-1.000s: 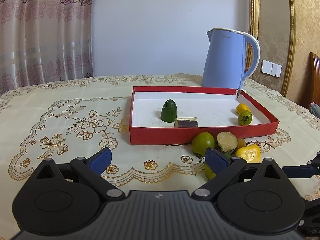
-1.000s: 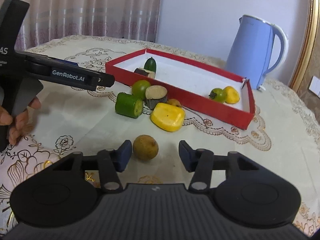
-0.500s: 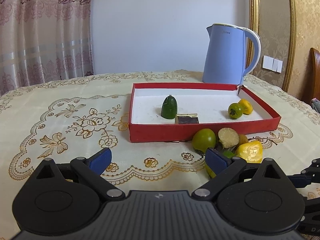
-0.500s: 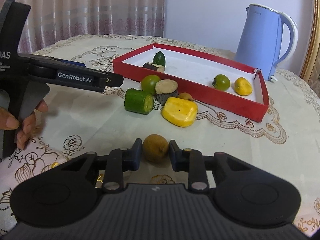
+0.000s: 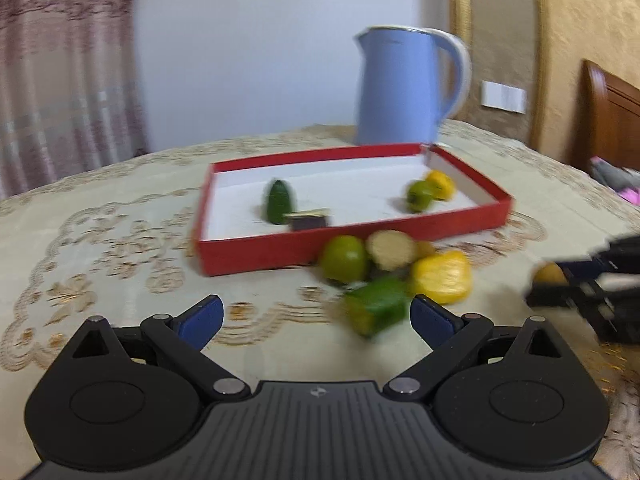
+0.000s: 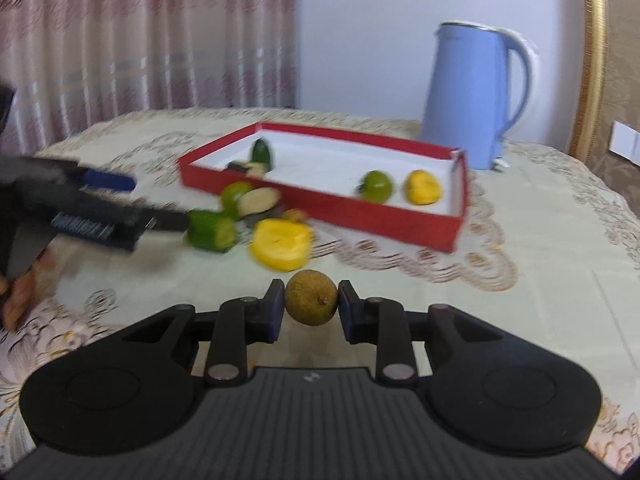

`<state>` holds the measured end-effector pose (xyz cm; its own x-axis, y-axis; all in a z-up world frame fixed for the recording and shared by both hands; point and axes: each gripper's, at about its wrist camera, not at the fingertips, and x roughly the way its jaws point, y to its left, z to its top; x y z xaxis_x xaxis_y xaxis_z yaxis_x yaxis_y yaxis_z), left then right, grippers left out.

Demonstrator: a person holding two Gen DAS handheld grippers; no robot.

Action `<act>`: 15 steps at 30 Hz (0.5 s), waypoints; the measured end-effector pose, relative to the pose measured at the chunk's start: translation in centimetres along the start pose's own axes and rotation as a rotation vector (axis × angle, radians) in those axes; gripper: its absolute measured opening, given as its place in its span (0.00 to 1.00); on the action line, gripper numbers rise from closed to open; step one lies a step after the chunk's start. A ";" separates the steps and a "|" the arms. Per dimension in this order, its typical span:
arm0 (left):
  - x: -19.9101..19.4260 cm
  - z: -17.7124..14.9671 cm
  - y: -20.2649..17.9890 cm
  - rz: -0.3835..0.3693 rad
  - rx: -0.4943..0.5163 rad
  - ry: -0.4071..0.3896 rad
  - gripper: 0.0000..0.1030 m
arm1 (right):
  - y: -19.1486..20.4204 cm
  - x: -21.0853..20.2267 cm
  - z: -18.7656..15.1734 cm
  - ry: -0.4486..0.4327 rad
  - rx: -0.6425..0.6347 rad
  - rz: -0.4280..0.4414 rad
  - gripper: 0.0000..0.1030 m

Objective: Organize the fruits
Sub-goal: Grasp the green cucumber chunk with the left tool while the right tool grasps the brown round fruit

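While right claw (image 6: 311, 304) pinches brown fruit (image 6: 311, 303), left claw (image 5: 316, 318) gapes (2 views).

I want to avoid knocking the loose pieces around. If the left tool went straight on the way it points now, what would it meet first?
Probably the green cut piece, lying just ahead between the open fingers of the left tool, nearer its right finger. The picture is blurred, so depth is uncertain; the red box lies farther behind.
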<state>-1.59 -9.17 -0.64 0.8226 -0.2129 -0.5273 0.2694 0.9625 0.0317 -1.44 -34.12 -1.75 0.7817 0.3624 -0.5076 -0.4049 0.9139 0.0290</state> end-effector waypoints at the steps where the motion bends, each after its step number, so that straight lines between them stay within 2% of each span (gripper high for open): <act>1: 0.0 0.0 -0.4 0.004 0.004 0.001 0.98 | -0.6 0.1 0.0 -0.003 0.012 -0.005 0.26; 6: 0.9 0.3 -1.4 0.009 -0.024 0.031 0.97 | -2.0 0.6 -0.2 -0.013 0.057 0.000 0.26; 8: 1.2 0.4 -1.7 0.014 -0.023 0.043 0.90 | -2.2 0.8 -0.5 -0.010 0.068 0.010 0.26; 10: 1.6 0.6 -1.6 0.029 -0.057 0.061 0.74 | -2.2 0.7 -0.6 -0.013 0.078 0.022 0.26; 11: 1.8 0.7 -1.4 0.029 -0.079 0.069 0.70 | -2.3 0.7 -0.6 -0.013 0.083 0.030 0.26; 13: 2.3 0.8 -1.3 0.023 -0.115 0.093 0.69 | -2.4 0.7 -0.6 -0.013 0.092 0.038 0.26; 15: 2.8 0.8 -1.6 0.017 -0.111 0.119 0.69 | -2.5 0.6 -0.7 -0.017 0.100 0.049 0.26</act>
<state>0.72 -11.44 -1.49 0.7593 -0.1815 -0.6249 0.1940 0.9798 -0.0489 -0.24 -36.32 -2.73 0.7704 0.4092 -0.4888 -0.3940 0.9085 0.1396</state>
